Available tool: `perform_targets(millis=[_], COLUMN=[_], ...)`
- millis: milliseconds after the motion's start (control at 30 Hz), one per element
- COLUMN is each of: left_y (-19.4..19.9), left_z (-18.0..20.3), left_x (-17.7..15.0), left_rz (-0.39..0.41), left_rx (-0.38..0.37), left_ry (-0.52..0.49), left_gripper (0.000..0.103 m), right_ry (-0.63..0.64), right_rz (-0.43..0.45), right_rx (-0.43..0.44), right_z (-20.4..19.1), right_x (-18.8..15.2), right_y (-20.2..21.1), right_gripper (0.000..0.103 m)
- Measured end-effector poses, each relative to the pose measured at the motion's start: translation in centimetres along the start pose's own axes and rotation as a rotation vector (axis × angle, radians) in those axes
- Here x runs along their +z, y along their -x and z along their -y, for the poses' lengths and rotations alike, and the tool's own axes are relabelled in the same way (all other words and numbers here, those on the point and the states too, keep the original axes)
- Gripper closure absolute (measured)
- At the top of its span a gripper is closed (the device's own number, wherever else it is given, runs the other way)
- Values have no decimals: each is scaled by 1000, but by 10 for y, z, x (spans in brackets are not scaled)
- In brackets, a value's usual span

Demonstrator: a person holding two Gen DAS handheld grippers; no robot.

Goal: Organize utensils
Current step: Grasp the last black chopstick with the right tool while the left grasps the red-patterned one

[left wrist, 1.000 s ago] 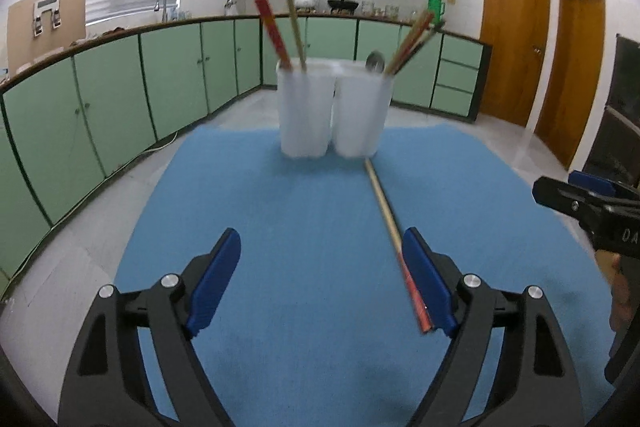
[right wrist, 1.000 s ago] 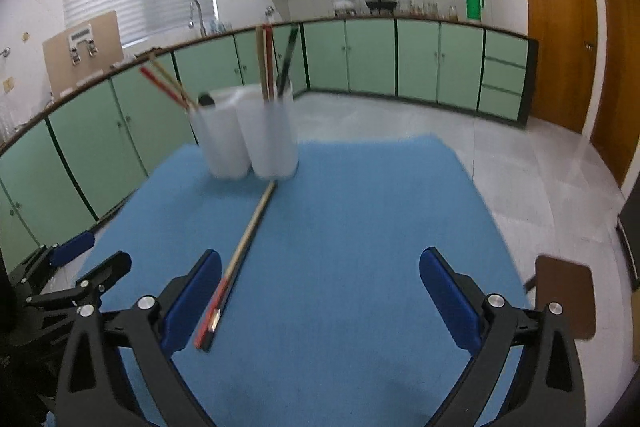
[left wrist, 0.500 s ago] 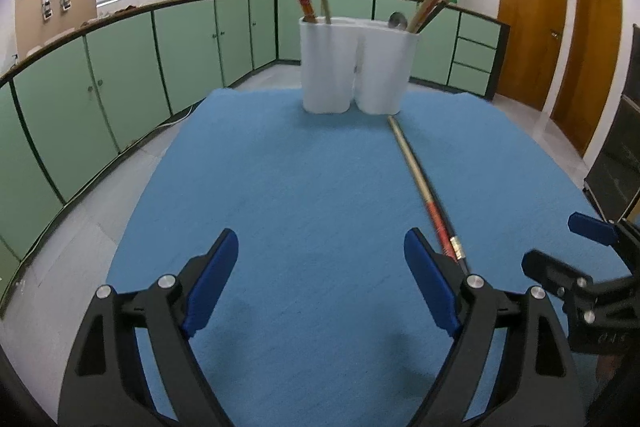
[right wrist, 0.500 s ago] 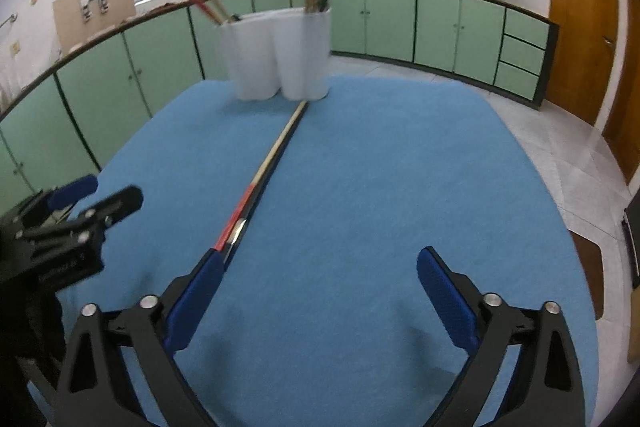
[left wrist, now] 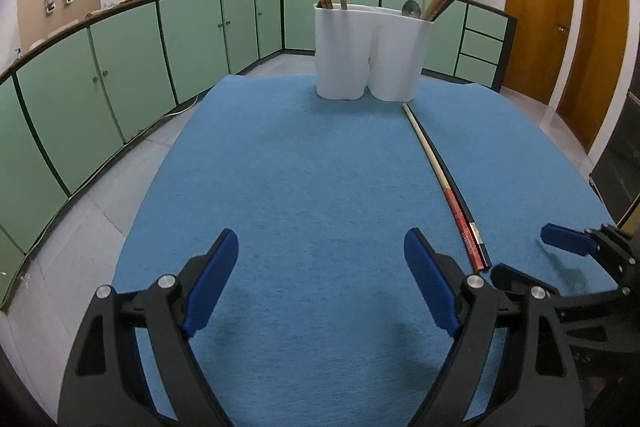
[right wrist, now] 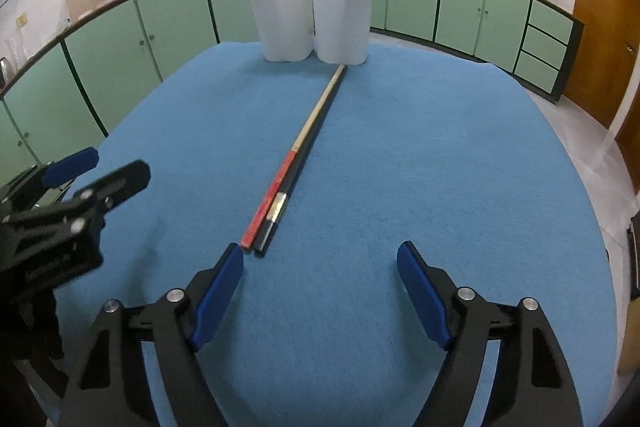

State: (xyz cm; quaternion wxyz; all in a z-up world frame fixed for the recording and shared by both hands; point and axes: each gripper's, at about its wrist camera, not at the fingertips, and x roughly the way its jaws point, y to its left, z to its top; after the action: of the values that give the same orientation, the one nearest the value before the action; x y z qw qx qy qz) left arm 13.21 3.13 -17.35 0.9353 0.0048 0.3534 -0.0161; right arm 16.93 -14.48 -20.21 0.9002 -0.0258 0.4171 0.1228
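- The left claw (left wrist: pixel 320 275) hovered low over the blue-clothed desk (left wrist: pixel 304 171), jaws wide and released, gripping nothing
- The right claw (right wrist: pixel 320 279) was closing, its blue pads (right wrist: pixel 218 287) clear of everything and nothing between them
- A pair of long chopsticks, one pale wood with a red end and one black (right wrist: pixel 298 155), lay side by side on the desk, near ends just ahead of the right claw's left pad
- Their far tips reached the white two-cup plastic holder (right wrist: pixel 316 19), which held more chopsticks upright
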Motion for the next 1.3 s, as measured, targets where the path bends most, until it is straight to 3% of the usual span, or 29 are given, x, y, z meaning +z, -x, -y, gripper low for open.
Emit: perform_targets(millis=[233, 467, 533, 667, 733, 933, 1100, 1300], left_y=[-3, -3, -3, -2, 0, -2, -3, -7], left_z=[-2, 0, 1, 5, 5, 6, 14, 32], left_x=[0, 0, 0, 0, -1, -1, 0, -1], left_rz=[-13, -23, -24, -19, -11, -20, -26, -53], left_rx=[-13, -13, -10, -4, -2, 5, -16, -94], left_ry=[13, 16, 8, -9, -12, -17, -26, 11], left_gripper=[21, 20, 20, 20, 20, 20, 20, 26], right_ry=[-5, -62, -74, -66, -29, 13, 7, -53], right_rz=[-15, -14, -2, -11, -11, -17, -16, -5], right_rx=[-14, -71, -52, 25, 24, 35, 53, 7], right_z=[1, 28, 32, 26, 18, 9, 13, 38], right_x=[5, -4, -6, -8, -8, -4, -6, -9], right_y=[-8, 2, 6, 4, 3, 1, 3, 13], right_gripper=[27, 28, 30, 45, 53, 94, 96, 96])
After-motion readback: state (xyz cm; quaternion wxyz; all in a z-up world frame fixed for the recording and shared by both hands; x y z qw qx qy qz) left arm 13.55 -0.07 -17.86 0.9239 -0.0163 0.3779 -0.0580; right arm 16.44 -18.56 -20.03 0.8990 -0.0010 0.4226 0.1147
